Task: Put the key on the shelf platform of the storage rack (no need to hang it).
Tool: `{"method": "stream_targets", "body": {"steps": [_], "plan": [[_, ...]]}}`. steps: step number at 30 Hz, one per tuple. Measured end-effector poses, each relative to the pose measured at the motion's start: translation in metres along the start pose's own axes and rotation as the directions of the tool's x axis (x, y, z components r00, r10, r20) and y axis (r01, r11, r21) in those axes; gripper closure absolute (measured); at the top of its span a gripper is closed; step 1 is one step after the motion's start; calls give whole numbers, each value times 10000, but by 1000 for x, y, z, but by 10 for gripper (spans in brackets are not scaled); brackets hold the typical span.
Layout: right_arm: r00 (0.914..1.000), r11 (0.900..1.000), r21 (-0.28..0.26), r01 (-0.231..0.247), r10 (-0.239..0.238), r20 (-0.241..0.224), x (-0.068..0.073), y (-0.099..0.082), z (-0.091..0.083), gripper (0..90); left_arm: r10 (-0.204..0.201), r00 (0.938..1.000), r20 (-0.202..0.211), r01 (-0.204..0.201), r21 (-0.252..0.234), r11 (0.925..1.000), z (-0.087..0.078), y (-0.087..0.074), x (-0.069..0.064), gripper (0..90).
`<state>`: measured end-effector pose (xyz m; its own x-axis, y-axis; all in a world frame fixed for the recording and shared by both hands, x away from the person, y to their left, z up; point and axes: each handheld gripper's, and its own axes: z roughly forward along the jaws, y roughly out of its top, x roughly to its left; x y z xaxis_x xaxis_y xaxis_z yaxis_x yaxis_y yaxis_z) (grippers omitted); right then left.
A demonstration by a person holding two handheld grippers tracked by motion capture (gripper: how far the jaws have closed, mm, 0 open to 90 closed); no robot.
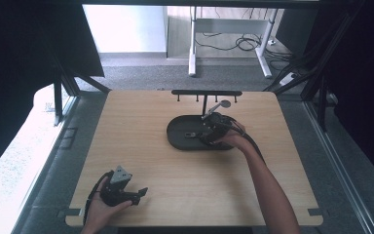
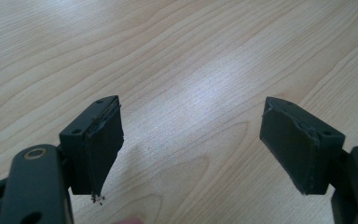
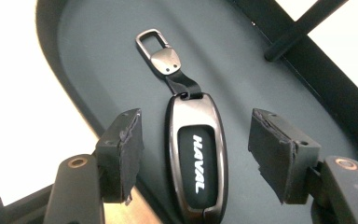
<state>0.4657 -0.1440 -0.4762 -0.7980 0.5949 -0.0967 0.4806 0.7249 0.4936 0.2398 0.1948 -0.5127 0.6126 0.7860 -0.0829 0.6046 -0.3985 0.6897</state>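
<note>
A dark car key fob (image 3: pixel 196 161) marked HAVAL, with a metal clasp (image 3: pixel 157 49) on a short strap, lies flat in a dark oval tray (image 3: pixel 102 56). My right gripper (image 3: pixel 196 158) hovers open over it, one jaw on either side of the fob, not touching. In the high view the right gripper (image 1: pixel 209 131) is above the tray (image 1: pixel 177 139) at mid-table, and the fob (image 1: pixel 191 134) shows as a small shape in it. My left gripper (image 1: pixel 139 195) rests open near the front left edge, and the left gripper (image 2: pixel 191 149) has only bare wood between its jaws.
A black rack with small hooks (image 1: pixel 206 92) rises on a post from the tray's back rim. The wooden table (image 1: pixel 141 122) stretches wide around the tray. Beyond the far edge, a desk frame and cables (image 1: pixel 243 44) stand on the floor.
</note>
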Motion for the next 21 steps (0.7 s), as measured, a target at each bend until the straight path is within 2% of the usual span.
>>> {"method": "stream_targets", "body": {"steps": [6,21], "plan": [[9982,9970,-631,-437,410,-430,1,-14,-19,361,-9,10000,25,9,1,10000,0,0,-1,215],[9985,9893,-1368,-498,460,-309,19,-68,-55,369,107,9999,59,-107,28,9999,2,1,-5,215]]}}
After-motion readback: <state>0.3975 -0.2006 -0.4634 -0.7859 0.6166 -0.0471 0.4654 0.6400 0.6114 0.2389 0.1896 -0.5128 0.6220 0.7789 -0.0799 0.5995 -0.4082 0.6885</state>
